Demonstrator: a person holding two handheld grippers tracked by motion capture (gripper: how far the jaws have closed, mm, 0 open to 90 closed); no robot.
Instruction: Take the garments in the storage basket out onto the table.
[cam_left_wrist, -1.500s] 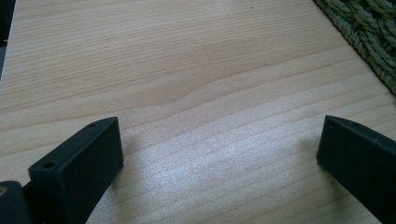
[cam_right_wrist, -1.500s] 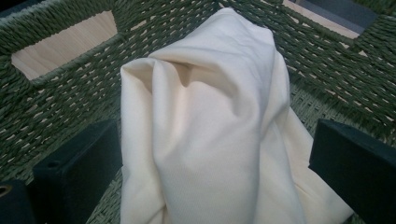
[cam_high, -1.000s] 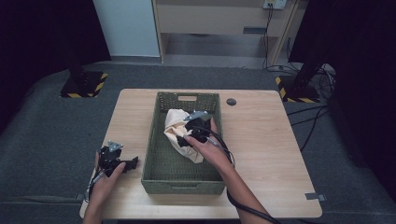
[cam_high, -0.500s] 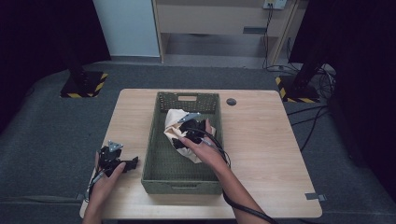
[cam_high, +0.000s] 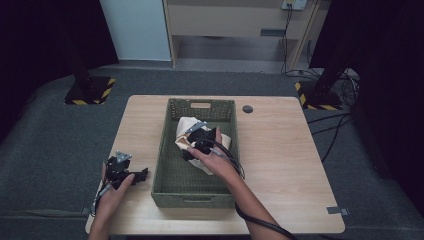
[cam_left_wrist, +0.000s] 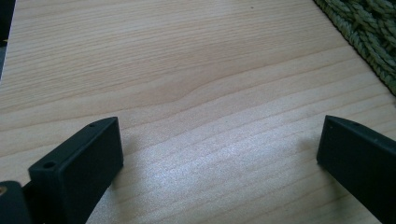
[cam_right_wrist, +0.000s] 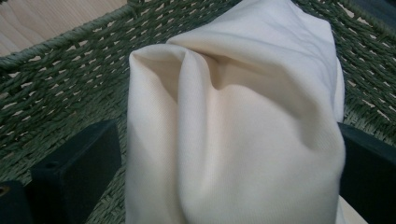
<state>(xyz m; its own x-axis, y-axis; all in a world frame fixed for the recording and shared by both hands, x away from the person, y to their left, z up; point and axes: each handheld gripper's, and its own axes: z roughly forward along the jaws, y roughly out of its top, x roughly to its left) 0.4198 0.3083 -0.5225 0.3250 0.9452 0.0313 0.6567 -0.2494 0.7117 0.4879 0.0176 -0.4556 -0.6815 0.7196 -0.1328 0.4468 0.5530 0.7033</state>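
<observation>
A cream cloth (cam_high: 183, 127) lies bunched in the far half of a green woven basket (cam_high: 192, 200) at the table's middle. My right gripper (cam_high: 193, 148) is down inside the basket on the cloth. In the right gripper view a raised fold of the cloth (cam_right_wrist: 243, 121) stands between the wide-apart jaws of the right gripper (cam_right_wrist: 229, 172), which is open. My left gripper (cam_high: 141, 174) rests low over the bare tabletop left of the basket. Nothing but wood shows between the spread jaws of the left gripper (cam_left_wrist: 219, 154), with the basket's wall (cam_left_wrist: 369, 32) at the upper right.
The wooden table (cam_high: 280, 150) has a small dark round hole (cam_high: 247, 109) right of the basket's far corner. Black stands with striped bases (cam_high: 90, 90) stand on the grey floor beyond the table. A cable trails from my right hand over the front edge.
My right gripper has shifted a little left and toward the person, settling lower onto the cloth. The left gripper has stayed where it was.
</observation>
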